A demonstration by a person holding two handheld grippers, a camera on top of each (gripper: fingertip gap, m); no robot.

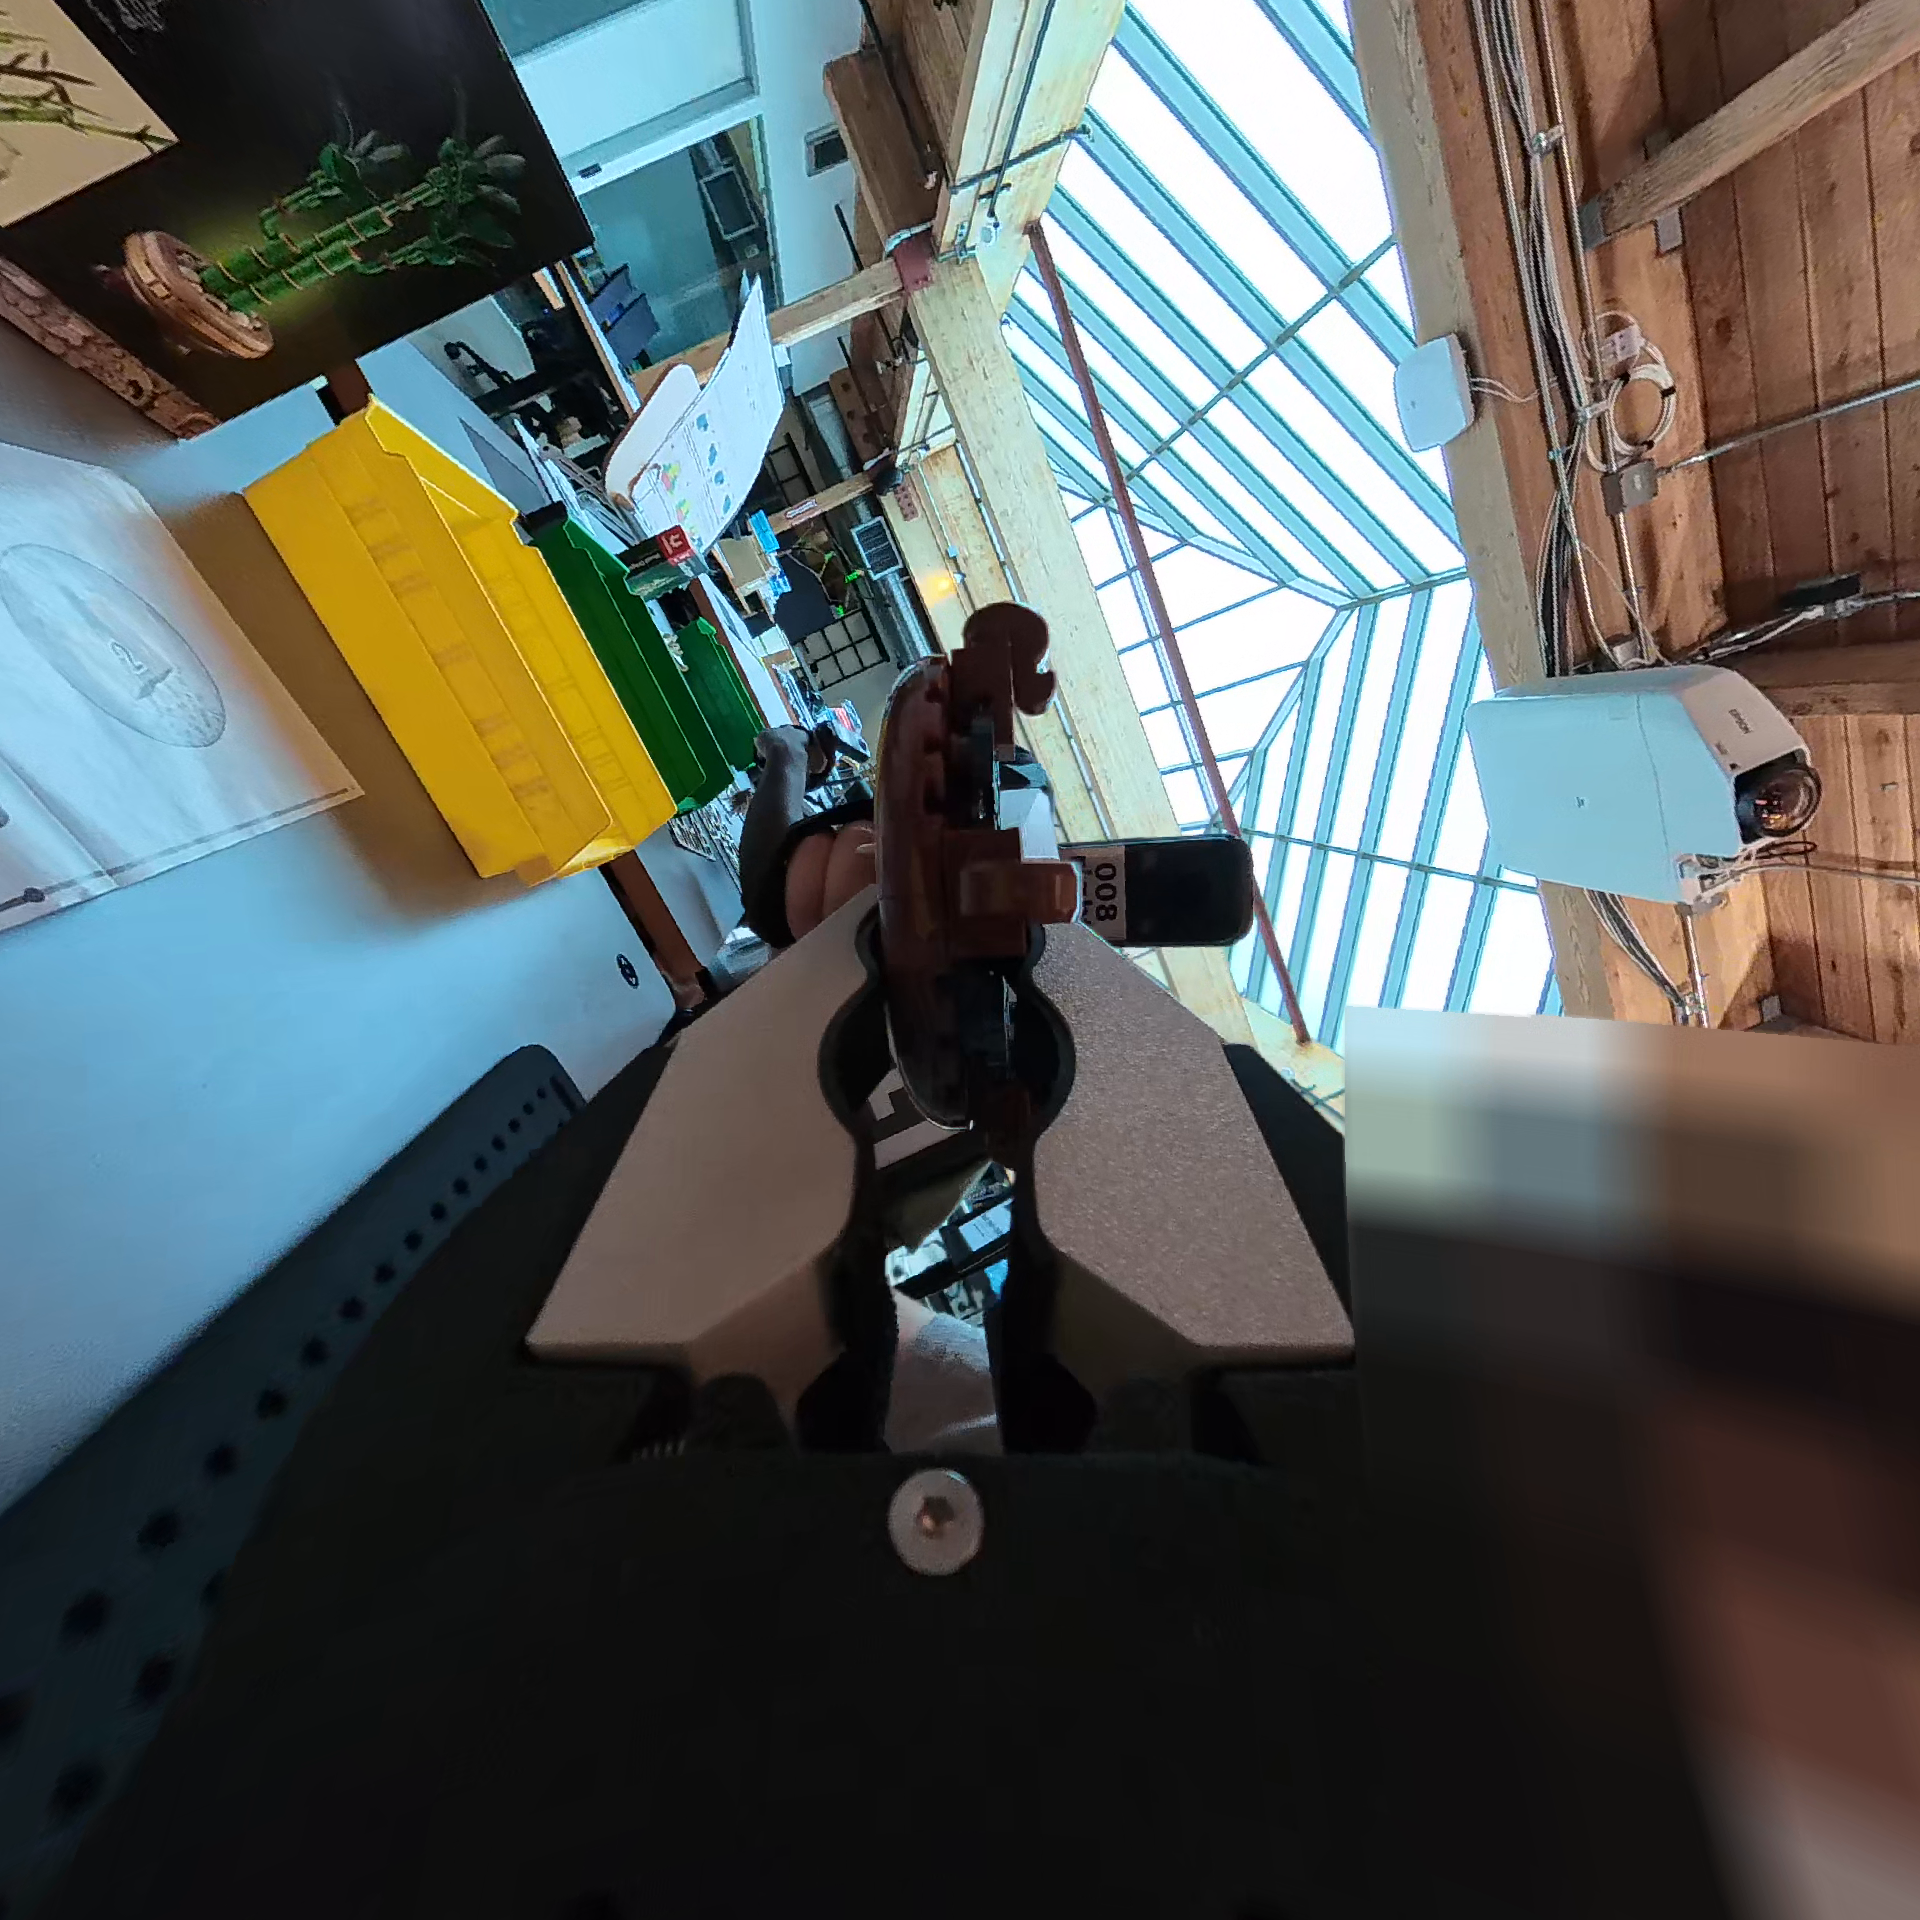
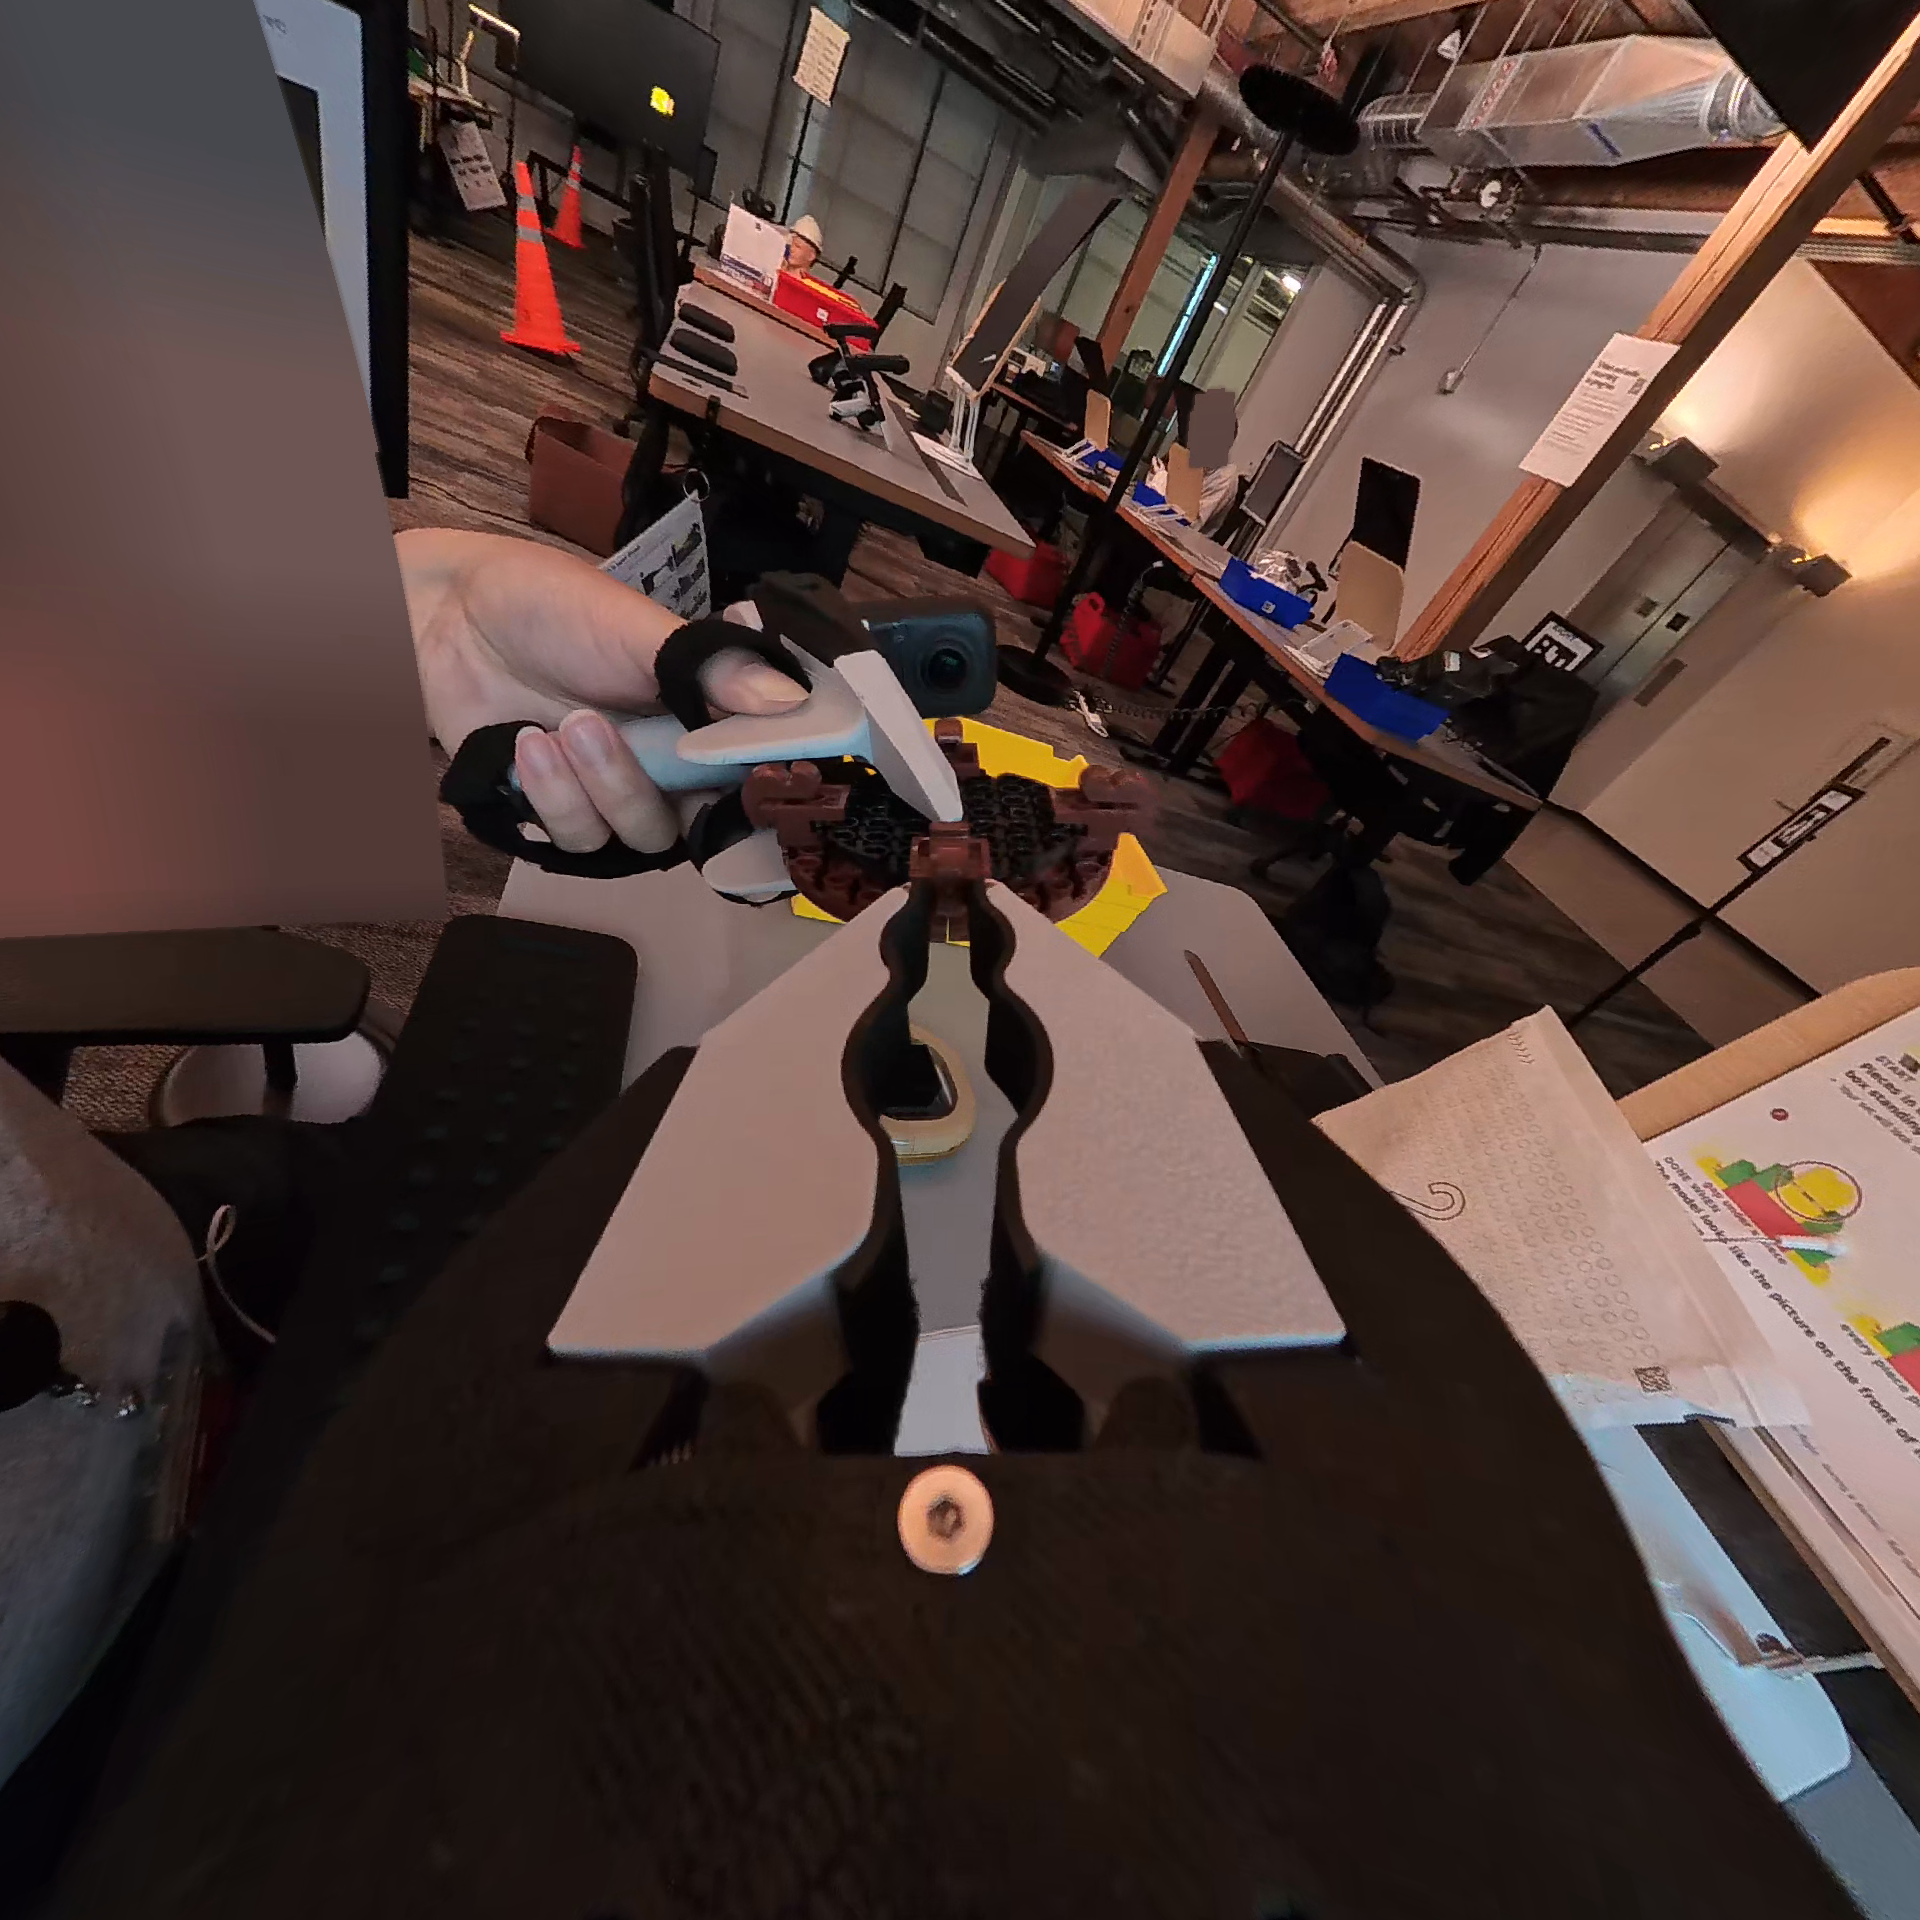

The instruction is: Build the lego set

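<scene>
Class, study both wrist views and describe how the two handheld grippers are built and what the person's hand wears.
Each gripper, left gripper and right gripper, has two wedge-shaped grey fingers with wavy black inner edges, on a textured black body with a silver screw. The hand wears black finger loops.

You see printed writing on a sticker [image 1: 1104,888], a projector [image 1: 1642,779], an instruction sheet [image 2: 1808,1247] and wall notices [image 2: 1595,405].
</scene>
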